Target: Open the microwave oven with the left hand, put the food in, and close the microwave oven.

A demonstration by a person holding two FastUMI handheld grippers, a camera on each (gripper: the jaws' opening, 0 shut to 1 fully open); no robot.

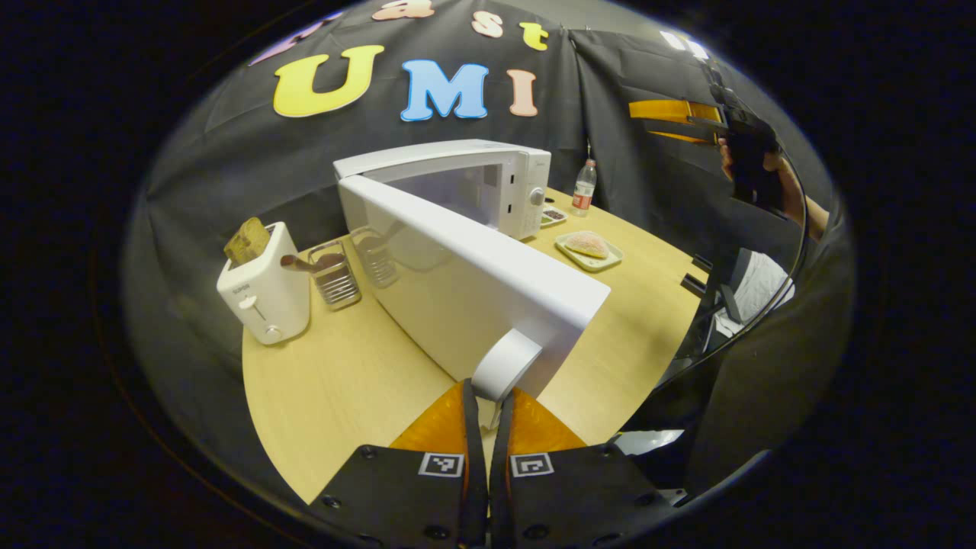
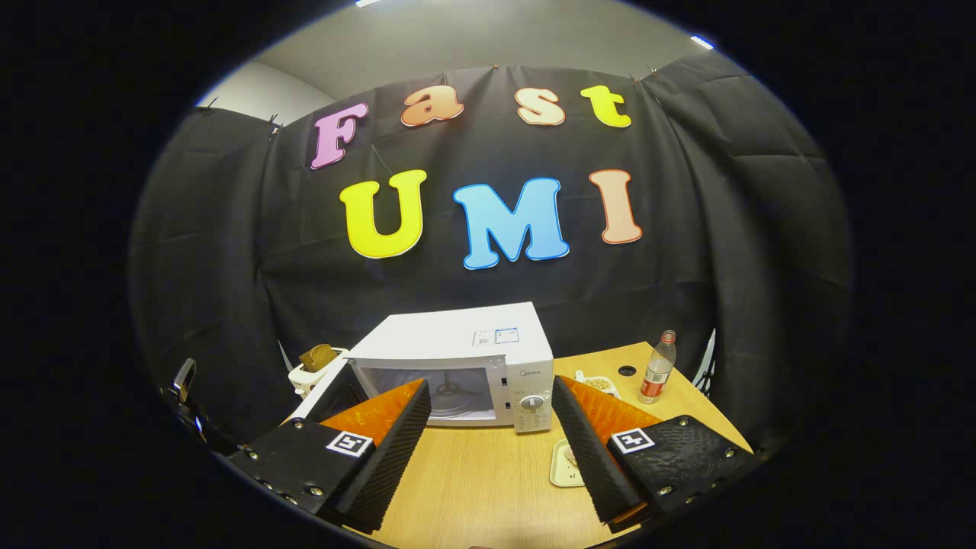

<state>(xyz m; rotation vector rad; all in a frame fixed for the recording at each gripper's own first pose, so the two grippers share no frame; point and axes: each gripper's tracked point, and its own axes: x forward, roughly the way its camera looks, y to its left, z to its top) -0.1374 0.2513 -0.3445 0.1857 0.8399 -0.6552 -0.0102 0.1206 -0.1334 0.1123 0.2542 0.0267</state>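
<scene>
Between left gripper (image 1: 488,408) fingers, door handle (image 1: 505,364) clamped, right gripper (image 2: 492,435) wide open, holding nothing, facing microwave (image 2: 465,366)

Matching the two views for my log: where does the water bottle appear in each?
Left gripper view: bottle upper right of centre, at the table's far edge, just right of the microwave.
Right gripper view: bottle lower right, on the table right of the microwave.
Shared landmark: the microwave's control knob.
</scene>
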